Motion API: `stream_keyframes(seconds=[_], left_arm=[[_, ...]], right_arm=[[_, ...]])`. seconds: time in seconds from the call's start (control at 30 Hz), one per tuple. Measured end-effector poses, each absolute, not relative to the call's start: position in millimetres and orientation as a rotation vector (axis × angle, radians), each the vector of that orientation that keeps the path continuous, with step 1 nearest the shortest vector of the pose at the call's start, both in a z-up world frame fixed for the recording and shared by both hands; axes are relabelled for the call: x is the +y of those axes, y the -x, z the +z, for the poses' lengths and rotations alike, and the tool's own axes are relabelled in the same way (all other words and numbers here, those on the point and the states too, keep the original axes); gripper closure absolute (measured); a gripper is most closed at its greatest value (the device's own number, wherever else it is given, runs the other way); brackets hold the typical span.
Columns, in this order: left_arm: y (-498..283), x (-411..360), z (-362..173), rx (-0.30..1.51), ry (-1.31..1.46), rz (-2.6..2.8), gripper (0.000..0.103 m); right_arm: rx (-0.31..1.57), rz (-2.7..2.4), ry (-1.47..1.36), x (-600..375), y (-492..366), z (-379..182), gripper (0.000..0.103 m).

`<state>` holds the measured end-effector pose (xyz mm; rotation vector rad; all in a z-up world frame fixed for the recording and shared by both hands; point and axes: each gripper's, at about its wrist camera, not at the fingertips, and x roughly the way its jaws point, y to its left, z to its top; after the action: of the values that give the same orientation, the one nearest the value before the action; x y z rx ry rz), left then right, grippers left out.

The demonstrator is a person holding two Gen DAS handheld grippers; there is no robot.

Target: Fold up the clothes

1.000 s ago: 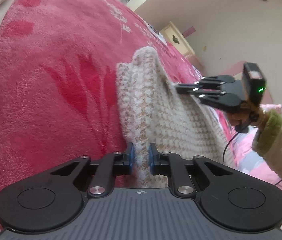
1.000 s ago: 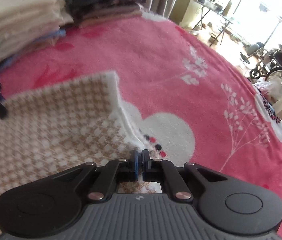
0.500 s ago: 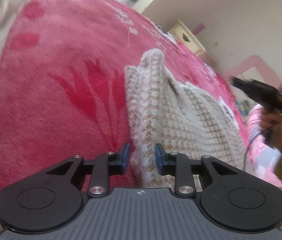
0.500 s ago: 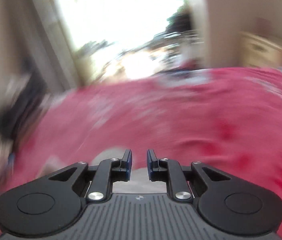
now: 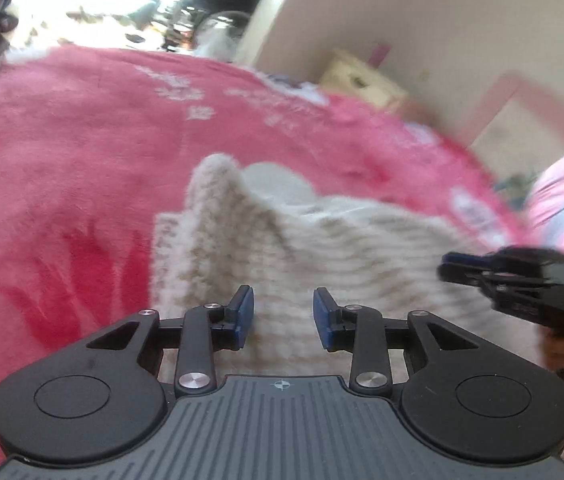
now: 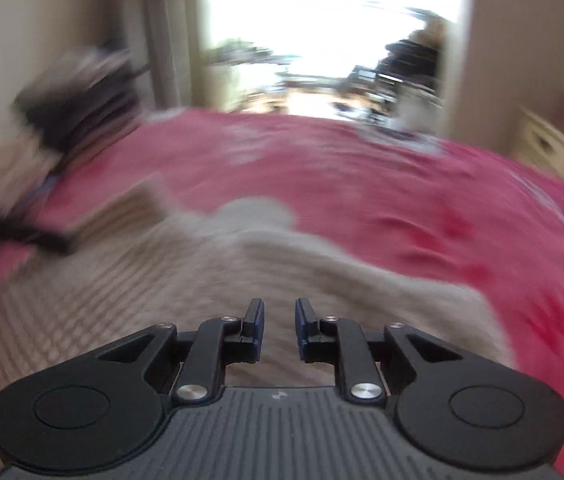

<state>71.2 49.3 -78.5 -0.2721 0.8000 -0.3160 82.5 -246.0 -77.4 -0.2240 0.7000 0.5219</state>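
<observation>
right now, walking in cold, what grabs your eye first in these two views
The fluffy cream-and-tan checked knit garment lies in the middle of the bright pink plush floral blanket, which fills both views. The left gripper hangs over its near edge, jaws opening with nothing pinched; the right gripper hangs over the knit too, jaws closing on nothing. Beyond the bed, a sunlit doorway glares white.

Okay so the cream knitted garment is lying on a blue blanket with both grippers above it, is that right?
Not quite: the blanket is red-pink with flower prints, not blue, as the left wrist view shows. The cream knitted garment does lie on it, with the left gripper and right gripper above it.
</observation>
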Motion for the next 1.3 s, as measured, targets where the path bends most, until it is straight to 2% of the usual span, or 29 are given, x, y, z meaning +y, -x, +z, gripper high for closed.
stream_keyframes(seconds=[0.1, 0.27, 0.4, 0.43, 0.5, 0.53, 0.57, 0.67, 0.8, 0.9, 0.97, 1.03, 1.17, 1.3], left_arm=[[-76, 55, -95, 0.816, 0.289, -0.272, 0.072], [-70, 63, -97, 0.788, 0.294, -0.299, 0.072], [-70, 65, -102, 0.777, 0.314, -0.312, 0.072], [-71, 66, -102, 0.777, 0.323, -0.316, 0.072], [-72, 68, -102, 0.777, 0.332, -0.324, 0.072], [-73, 68, -102, 0.778, 0.334, -0.328, 0.072], [-73, 69, -102, 0.778, 0.336, -0.332, 0.072], [-75, 69, -102, 0.782, 0.344, -0.336, 0.072], [-80, 70, -103, 0.795, 0.377, -0.331, 0.071], [-79, 71, -103, 0.794, 0.406, -0.321, 0.071], [-79, 70, -103, 0.791, 0.406, -0.317, 0.071], [-79, 67, -101, 0.796, 0.384, -0.31, 0.071], [-74, 62, -86, 0.811, 0.326, -0.291, 0.068], [-59, 55, -79, 0.825, 0.229, -0.301, 0.064]], right_arm=[[0.719, 0.449, 0.082, -268, -107, -94, 0.097], [0.69, 0.217, -0.351, -363, -131, -90, 0.09], [0.783, 0.037, -0.362, -403, -130, -115, 0.094], [0.809, -0.05, -0.355, -417, -128, -123, 0.091], [0.813, -0.167, -0.473, -453, -114, -132, 0.095], [0.782, -0.174, -0.564, -469, -101, -129, 0.09], [0.753, -0.171, -0.592, -478, -89, -121, 0.09], [0.729, -0.126, -0.576, -485, -47, -90, 0.088], [0.818, 0.012, -0.53, -470, -14, -66, 0.087], [0.982, 0.082, -0.428, -450, -2, -72, 0.087], [1.084, 0.028, -0.345, -444, 9, -98, 0.092], [1.059, 0.003, -0.364, -447, 16, -104, 0.091], [1.001, -0.006, -0.378, -443, 36, -73, 0.087], [1.072, 0.086, -0.268, -420, 52, -72, 0.086]])
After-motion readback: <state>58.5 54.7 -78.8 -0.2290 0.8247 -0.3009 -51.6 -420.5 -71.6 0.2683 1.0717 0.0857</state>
